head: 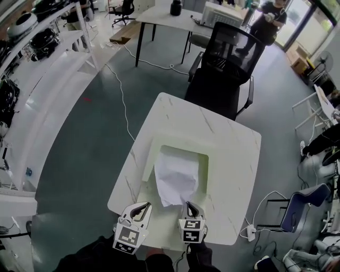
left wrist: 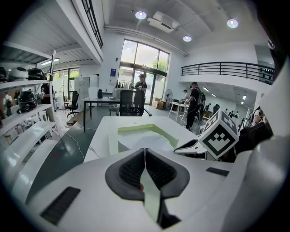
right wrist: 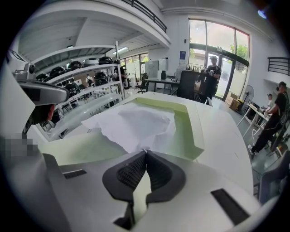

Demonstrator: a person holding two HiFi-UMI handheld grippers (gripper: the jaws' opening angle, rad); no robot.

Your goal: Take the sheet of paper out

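Closest to the person, the right gripper (right wrist: pixel 145 152) has its jaws shut tight on the near tip of the sheet of paper (right wrist: pixel 136 122). Beside it, the left gripper (left wrist: pixel 145 149) has its jaws shut too, with nothing in them. The paper is white and crinkly. It lies in a pale green tray (right wrist: pixel 192 131) in the middle of the bench (head: pixel 234 159), with its near end reaching toward the grippers. I think it is very light and soft, so it will bend and flop, and it could rip if pulled hard. The tip by the right jaws looks like a good spot to hold. The bench top is white, smooth and hard. Past it stands a black chair (head: pixel 223 69). Farther off are a gray-green floor (head: pixel 79 133), white shelves (head: pixel 32 79) and a person (head: pixel 271 16) by big windows.
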